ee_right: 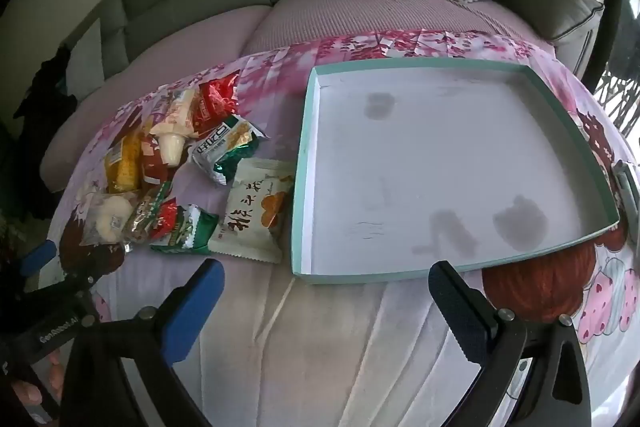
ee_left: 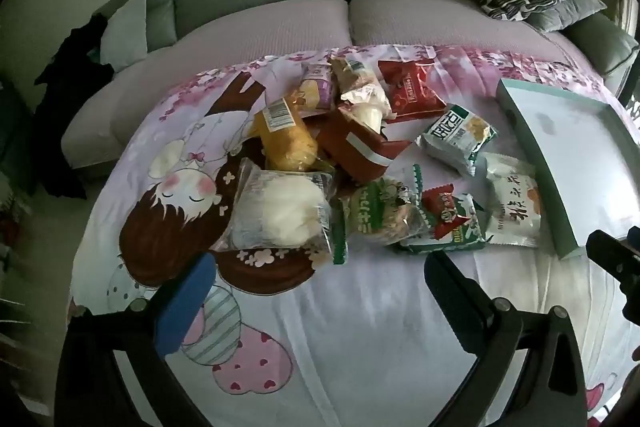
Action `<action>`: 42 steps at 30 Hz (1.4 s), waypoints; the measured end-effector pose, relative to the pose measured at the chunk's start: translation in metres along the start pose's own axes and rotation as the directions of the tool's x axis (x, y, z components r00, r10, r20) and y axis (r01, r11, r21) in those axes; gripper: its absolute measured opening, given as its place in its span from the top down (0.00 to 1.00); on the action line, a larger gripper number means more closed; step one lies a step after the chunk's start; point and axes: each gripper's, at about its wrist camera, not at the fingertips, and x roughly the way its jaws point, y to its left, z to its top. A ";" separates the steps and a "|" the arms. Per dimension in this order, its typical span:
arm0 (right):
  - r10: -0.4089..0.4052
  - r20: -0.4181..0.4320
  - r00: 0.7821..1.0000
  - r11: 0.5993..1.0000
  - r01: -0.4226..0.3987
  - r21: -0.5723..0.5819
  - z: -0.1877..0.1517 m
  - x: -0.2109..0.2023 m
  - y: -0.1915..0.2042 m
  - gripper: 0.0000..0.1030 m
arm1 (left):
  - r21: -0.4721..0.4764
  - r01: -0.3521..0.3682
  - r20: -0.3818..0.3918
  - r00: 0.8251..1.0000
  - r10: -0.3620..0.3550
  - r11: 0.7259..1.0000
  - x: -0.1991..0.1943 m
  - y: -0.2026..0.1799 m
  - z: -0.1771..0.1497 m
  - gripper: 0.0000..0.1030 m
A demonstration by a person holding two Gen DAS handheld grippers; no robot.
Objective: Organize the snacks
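Left gripper (ee_left: pixel 316 267): my fingers (ee_left: pixel 188 291) spread to their widest, nothing between them, tilted down over the bare cloth just short of the snack heap.

Right gripper (ee_right: pixel 324 275): fingers (ee_right: pixel 200 291) likewise spread wide and empty, tilted down toward the near rim of the tray.

Bench: covered by a printed cloth (ee_left: pixel 360 347) with a cartoon girl and blossoms; it carries everything below.

Snacks, all loose on the cloth, left of the tray:
- clear bag with a white bun (ee_left: pixel 280 215), nearest my left fingers
- green-edged packet (ee_left: pixel 376 211) just beside it
- small red packet (ee_left: pixel 444 211) lying on a green-and-white packet (ee_left: pixel 460 239)
- white packet with an orange picture (ee_left: pixel 514 207), just beside the tray's left wall
- white-and-green packet (ee_left: pixel 456 135), farther back
- yellow cake roll (ee_left: pixel 286 135), dark red box (ee_left: pixel 360 147) and further wrappers stacked behind, with a red packet (ee_left: pixel 412 91) at the back

Tray (ee_right: pixel 306 167): shallow, pale green rim, white floor with a few grey smudges; nothing in it.

Status: by my reckoning, no sorting done yet. Every packet is outside the tray; presumably all of them remain to be picked and laid in. The white packet with the orange picture looks the easiest first pick for my right fingers.
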 end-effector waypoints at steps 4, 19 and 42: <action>-0.004 -0.006 1.000 1.000 0.004 -0.002 -0.001 0.001 0.000 0.00 | -0.002 0.000 0.018 1.000 0.000 1.000 -0.003 -0.002 0.000 0.00; -0.016 -0.024 1.000 1.000 0.016 0.018 -0.001 0.003 -0.001 0.00 | -0.019 0.010 -0.006 1.000 -0.010 1.000 0.005 -0.002 -0.002 0.00; -0.017 -0.025 1.000 1.000 0.017 0.018 -0.003 0.003 -0.004 0.00 | -0.038 0.011 -0.028 1.000 -0.012 0.999 0.013 -0.002 -0.007 0.00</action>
